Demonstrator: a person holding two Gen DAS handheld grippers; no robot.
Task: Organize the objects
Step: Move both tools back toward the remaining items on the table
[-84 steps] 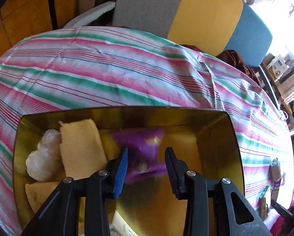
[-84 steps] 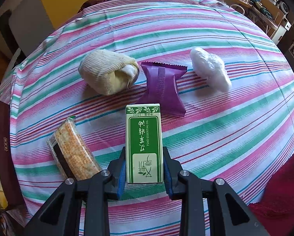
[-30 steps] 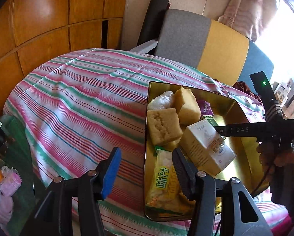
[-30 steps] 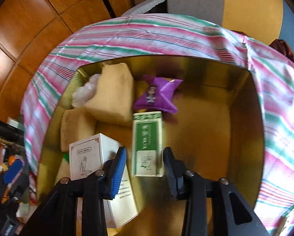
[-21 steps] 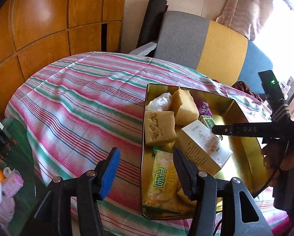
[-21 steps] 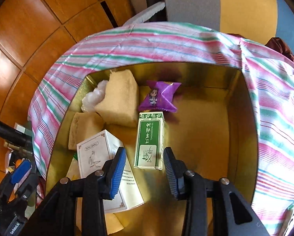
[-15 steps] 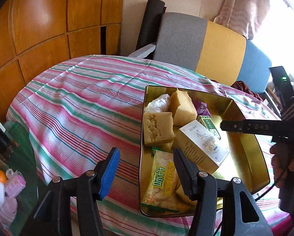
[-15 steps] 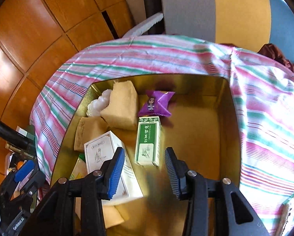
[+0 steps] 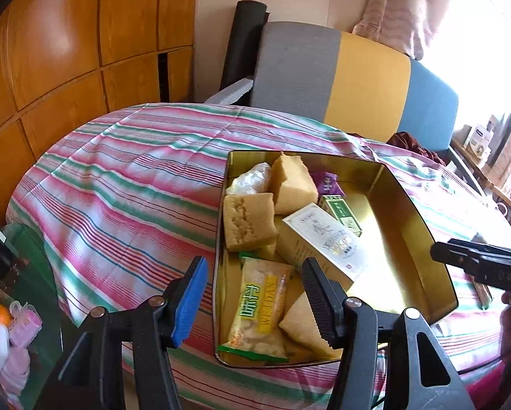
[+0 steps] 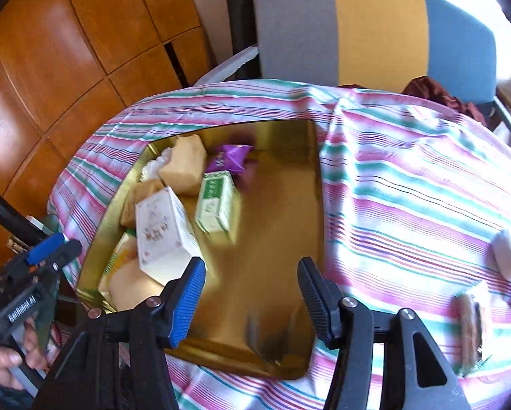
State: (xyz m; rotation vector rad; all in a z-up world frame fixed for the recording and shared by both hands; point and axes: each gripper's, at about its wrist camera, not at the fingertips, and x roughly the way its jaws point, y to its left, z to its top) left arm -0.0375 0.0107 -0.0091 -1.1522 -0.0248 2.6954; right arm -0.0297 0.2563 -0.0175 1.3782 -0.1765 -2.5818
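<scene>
Centrally, right gripper (image 10: 251, 288), jaws just opened and empty, hangs above gold tin (image 10: 282, 273); green box (image 10: 218, 201) lies inside; left gripper (image 9: 253, 290) half open, empty.

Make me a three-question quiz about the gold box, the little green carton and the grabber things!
1. Where does the small green carton lie?
A on the striped cloth
B inside the gold metal box
C on the chair

2. What colour is the candy wrapper beside it?
A purple
B red
C black

3. The right gripper is:
A shut on the carton
B open, nothing between its jaws
C shut on a sponge

Answers: B, it rests on the box floor; A, the wrapper is purple; B, its jaws, just opened, stand apart over bare gold.
</scene>
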